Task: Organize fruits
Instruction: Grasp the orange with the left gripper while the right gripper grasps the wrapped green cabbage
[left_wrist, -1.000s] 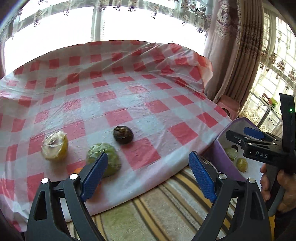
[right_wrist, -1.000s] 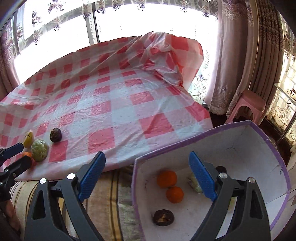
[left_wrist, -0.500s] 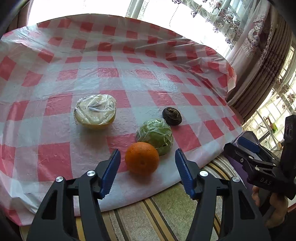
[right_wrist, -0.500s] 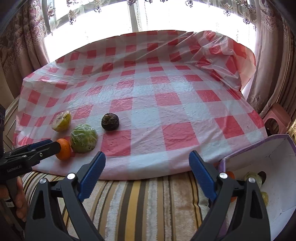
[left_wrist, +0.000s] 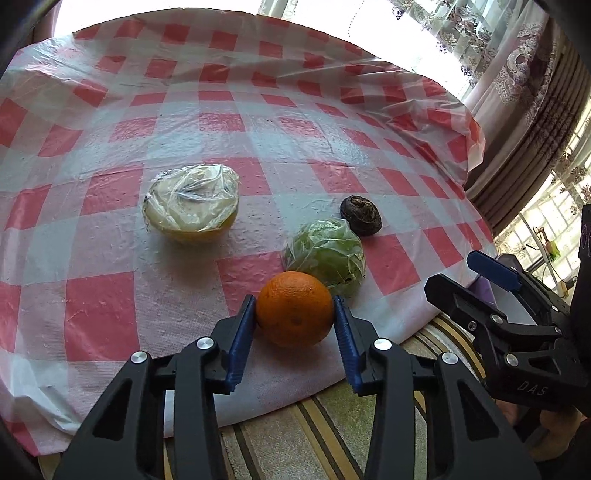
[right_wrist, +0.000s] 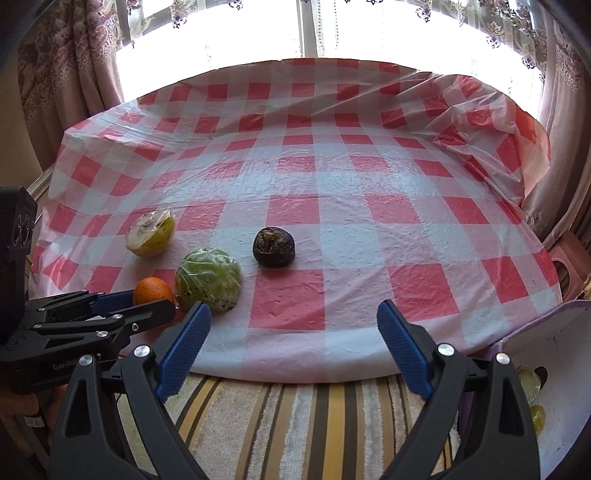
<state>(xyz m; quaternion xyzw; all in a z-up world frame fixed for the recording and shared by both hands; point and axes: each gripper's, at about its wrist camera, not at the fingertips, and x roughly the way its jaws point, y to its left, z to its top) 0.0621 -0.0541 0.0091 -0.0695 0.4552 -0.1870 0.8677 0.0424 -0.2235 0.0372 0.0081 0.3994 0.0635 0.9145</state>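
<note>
Half a second ago the left tongs (left_wrist: 295, 317) stood apart on either side of the orange (left_wrist: 294, 308) with clear gaps; now their blue pads (left_wrist: 242, 343) press against both flanks of the fruit, so the left tongs are clamped on the orange, which sits on the checked cloth (left_wrist: 258, 122) near the bench's front edge. Just behind it, touching or nearly so, lies the green wrapped fruit (left_wrist: 325, 254), with the dark wrinkled fruit (left_wrist: 361, 215) close beyond that and the plastic-wrapped yellow fruit (left_wrist: 192, 201) further left, apart from the rest; these three lie as they did in the earlier view. The right tongs (right_wrist: 293, 334) are spread wide and grip nothing, as before, but their camera has swung left and nearer the bench: the dark wrinkled fruit now sits almost centred ahead of them, whereas earlier it was off to the left. In that view the orange shows pinched at the tips of the left tongs, beside the green wrapped fruit. The white box (right_wrist: 554, 354) with a purple rim shows only as a sliver at the lower right, with pale yellowish fruits (right_wrist: 529, 380) inside. A striped rug (right_wrist: 295, 424) lies below the bench edge.
</note>
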